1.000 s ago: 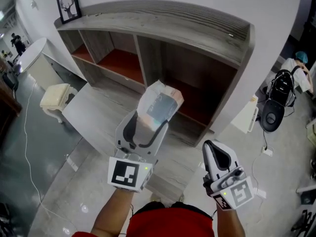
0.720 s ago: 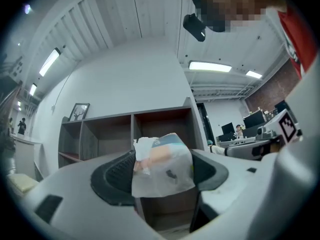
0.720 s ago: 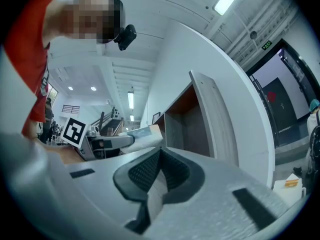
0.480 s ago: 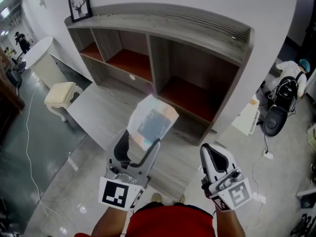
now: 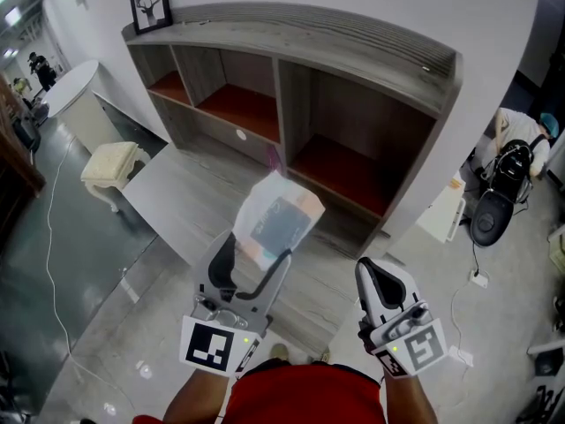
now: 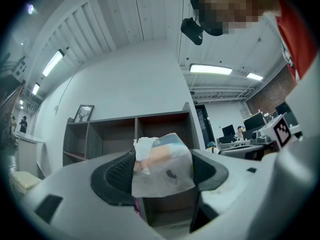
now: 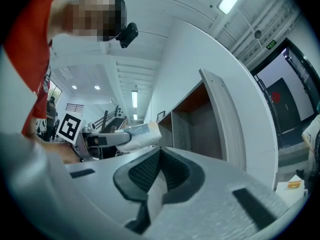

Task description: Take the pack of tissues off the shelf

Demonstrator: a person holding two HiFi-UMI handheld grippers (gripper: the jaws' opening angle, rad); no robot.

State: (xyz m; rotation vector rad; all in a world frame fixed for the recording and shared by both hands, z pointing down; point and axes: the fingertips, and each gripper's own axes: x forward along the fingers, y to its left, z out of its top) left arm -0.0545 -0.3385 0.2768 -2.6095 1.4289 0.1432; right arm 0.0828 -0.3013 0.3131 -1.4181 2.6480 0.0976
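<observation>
Against the white wall stands a long grey shelf [image 5: 353, 69] with open, red-floored compartments. Out in front of it the left gripper [image 5: 259, 247] has its jaws clamped on either side of the pack of tissues [image 5: 278, 219], which is held up in the air, clear of the shelf. The right gripper [image 5: 378, 276] hangs just beside it with its jaws pressed together on nothing, and a small framed picture [image 5: 150, 1] stands on the shelf's top at its left end.
</observation>
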